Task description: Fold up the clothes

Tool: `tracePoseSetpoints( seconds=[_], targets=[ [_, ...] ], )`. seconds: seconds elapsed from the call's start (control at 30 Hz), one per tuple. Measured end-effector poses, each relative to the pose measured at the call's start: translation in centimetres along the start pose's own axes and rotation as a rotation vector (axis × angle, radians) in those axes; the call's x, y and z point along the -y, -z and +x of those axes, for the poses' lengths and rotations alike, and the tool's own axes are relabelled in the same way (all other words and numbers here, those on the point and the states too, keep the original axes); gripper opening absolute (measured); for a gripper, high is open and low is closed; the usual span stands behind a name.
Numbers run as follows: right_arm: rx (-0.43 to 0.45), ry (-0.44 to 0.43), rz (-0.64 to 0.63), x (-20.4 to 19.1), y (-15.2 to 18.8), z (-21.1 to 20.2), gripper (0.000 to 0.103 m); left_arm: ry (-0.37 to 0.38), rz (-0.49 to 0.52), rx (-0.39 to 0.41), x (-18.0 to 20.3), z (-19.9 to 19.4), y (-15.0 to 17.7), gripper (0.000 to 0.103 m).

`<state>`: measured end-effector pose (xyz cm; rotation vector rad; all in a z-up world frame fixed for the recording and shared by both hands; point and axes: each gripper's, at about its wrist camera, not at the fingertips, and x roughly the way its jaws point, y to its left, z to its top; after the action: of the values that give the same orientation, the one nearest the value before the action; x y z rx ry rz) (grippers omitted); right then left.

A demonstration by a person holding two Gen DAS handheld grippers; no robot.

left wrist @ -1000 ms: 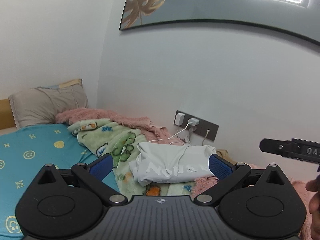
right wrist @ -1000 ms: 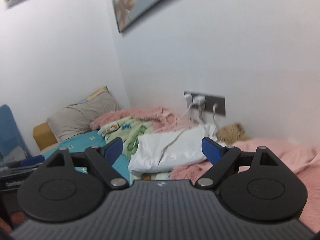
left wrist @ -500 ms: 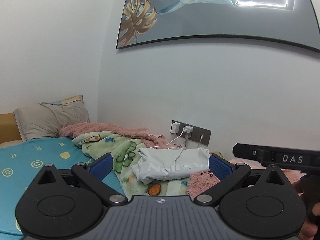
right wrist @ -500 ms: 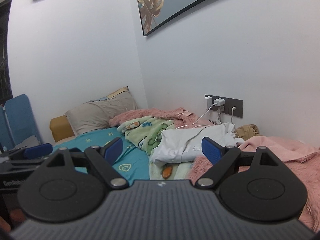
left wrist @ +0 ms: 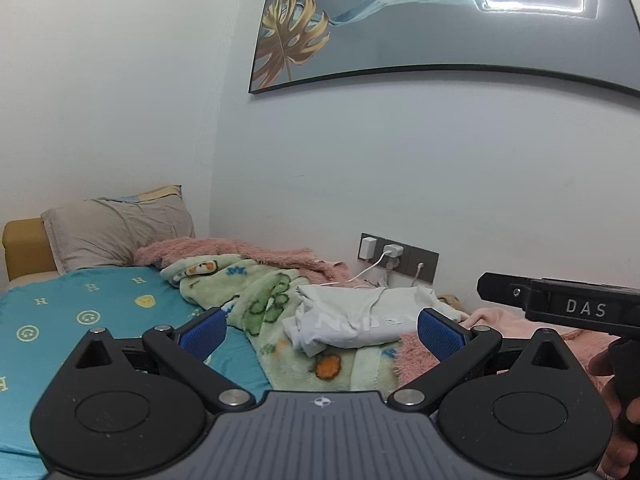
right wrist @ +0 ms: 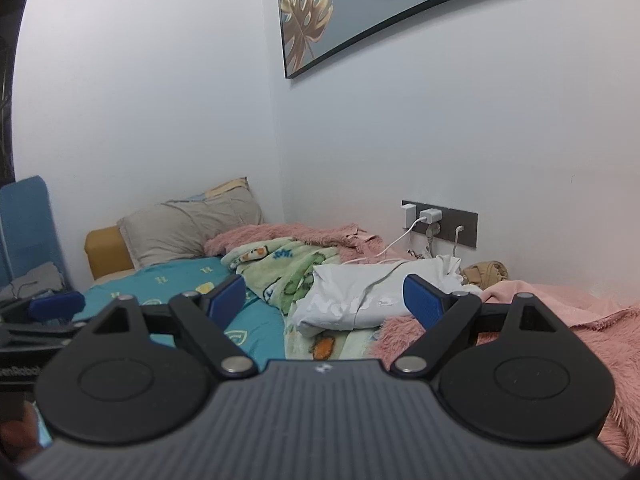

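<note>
Both grippers, left gripper point(left wrist: 320, 330) and right gripper point(right wrist: 324, 300), hover with fingers apart, holding nothing. The bundled white cotton garment point(left wrist: 360, 314) lies on the green fleece blanket point(left wrist: 272, 292), a white charging cable point(left wrist: 376, 268) draped across; any grasp should avoid it.

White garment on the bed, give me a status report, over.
Left gripper open, empty. Right gripper open, empty. White garment bundled on green blanket, untouched. White charging cable draped across it.

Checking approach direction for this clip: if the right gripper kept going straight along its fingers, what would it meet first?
Most likely the white garment lying on the green blanket. It sits between the open right gripper fingers in the right wrist view, with nothing in front, though depth is hard to judge.
</note>
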<state>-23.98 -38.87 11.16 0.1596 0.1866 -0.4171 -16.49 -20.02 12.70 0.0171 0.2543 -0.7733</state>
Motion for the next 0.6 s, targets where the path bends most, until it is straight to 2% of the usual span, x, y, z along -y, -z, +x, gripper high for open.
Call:
tracePoseSetpoints(
  seconds=[0.07, 0.1, 0.13, 0.27, 0.3, 0.37, 0.4, 0.6],
  targets=[
    [0.007, -0.004, -0.009, -0.2, 0.3, 0.2, 0.086, -0.010, 0.005, -0.002, -0.1, -0.1, 0.2, 0.103],
    [0.013, -0.002, -0.015, -0.3, 0.4, 0.2, 0.068, -0.015, 0.008, -0.003, -0.2, -0.1, 0.3, 0.103],
    [0.011, 0.011, -0.019, -0.5, 0.4, 0.3, 0.055, -0.020, 0.011, -0.003, -0.2, -0.1, 0.3, 0.103],
    [0.005, 0.018, -0.006, -0.6, 0.3, 0.4, 0.054, -0.018, 0.000, -0.009, -0.7, -0.1, 0.5, 0.103],
    [0.006, 0.018, -0.004, -0.6, 0.2, 0.4, 0.054, -0.020, 0.002, -0.010, -0.7, -0.1, 0.5, 0.103],
    [0.006, 0.020, -0.001, -0.7, 0.1, 0.3, 0.077, -0.023, 0.002, -0.012, -0.7, -0.2, 0.6, 0.103],
    [0.010, 0.026, 0.003, -0.7, 0.1, 0.3, 0.094, -0.023, 0.000, -0.012, -0.7, -0.2, 0.6, 0.103],
    [0.006, 0.008, -0.025, -1.4, 0.0, -0.1, 0.094, -0.033, 0.005, -0.012, -0.5, -0.3, 0.6, 0.103]
  ],
)
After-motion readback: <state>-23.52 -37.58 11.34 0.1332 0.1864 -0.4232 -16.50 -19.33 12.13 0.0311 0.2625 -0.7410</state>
